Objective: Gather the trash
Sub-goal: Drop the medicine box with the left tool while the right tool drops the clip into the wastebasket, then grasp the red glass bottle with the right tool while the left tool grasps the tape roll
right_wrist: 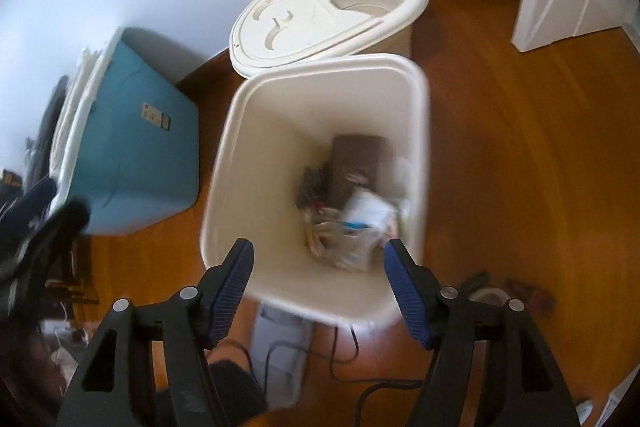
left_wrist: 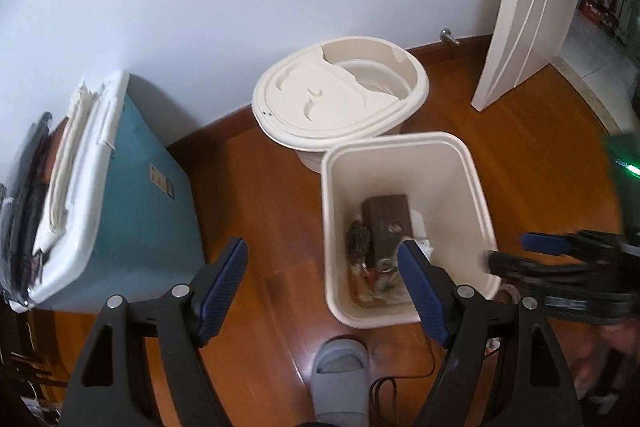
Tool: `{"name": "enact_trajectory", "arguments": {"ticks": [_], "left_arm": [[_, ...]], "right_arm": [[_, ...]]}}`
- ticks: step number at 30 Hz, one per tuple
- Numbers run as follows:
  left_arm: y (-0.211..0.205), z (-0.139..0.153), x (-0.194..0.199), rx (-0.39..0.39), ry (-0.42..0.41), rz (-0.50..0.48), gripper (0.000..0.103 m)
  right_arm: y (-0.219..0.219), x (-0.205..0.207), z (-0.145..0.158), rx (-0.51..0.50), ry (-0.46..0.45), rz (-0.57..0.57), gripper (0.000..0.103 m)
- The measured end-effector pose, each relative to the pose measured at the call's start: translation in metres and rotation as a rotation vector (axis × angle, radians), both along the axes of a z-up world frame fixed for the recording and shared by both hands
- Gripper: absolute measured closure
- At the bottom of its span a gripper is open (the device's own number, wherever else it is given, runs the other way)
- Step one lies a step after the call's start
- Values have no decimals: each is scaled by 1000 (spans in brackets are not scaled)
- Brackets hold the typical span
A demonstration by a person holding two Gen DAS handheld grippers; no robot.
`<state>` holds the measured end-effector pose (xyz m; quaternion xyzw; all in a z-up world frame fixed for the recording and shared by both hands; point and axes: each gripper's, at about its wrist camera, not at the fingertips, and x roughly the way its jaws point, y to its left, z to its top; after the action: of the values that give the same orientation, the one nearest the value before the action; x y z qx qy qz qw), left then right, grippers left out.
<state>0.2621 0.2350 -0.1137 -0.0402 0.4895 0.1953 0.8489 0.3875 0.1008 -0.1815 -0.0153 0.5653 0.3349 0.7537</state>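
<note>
A cream square trash bin (left_wrist: 440,179) stands on the wood floor. At its bottom lie a dark brown box (left_wrist: 390,223) and several scraps of paper. My left gripper (left_wrist: 320,251) hangs open over the bin's left rim with nothing between its fingers. My right gripper (left_wrist: 516,251) shows blurred at the bin's right side. In the right wrist view the right gripper (right_wrist: 319,247) is open above the bin (right_wrist: 320,67). Below its empty fingers a blurred white packet (right_wrist: 366,223) sits on the trash beside the brown box (right_wrist: 356,163). The left gripper (right_wrist: 52,203) is a blur at the left edge.
A teal storage box with a white lid (left_wrist: 136,187) stands left of the bin. A round cream bucket (left_wrist: 340,95) sits behind it against the wall. A white door (left_wrist: 524,7) is at the back right. A grey slipper (left_wrist: 342,379) and a black cable (right_wrist: 340,367) lie in front.
</note>
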Motion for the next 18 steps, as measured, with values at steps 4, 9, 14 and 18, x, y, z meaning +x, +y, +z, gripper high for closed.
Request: {"name": "enact_trajectory", "arguments": {"ticks": [4, 9, 14, 18], "left_arm": [[-36, -4, 0, -42, 22, -58, 26], [-103, -16, 14, -79, 57, -174, 26], [-160, -59, 36, -76, 125, -262, 26], [-184, -104, 53, -9, 184, -300, 26]], "right_arm": [[-95, -6, -12, -54, 32, -43, 26], [-200, 6, -86, -249, 162, -127, 26], [-265, 34, -165, -206, 287, -361, 26], [-262, 50, -212, -380, 172, -275, 26]]}}
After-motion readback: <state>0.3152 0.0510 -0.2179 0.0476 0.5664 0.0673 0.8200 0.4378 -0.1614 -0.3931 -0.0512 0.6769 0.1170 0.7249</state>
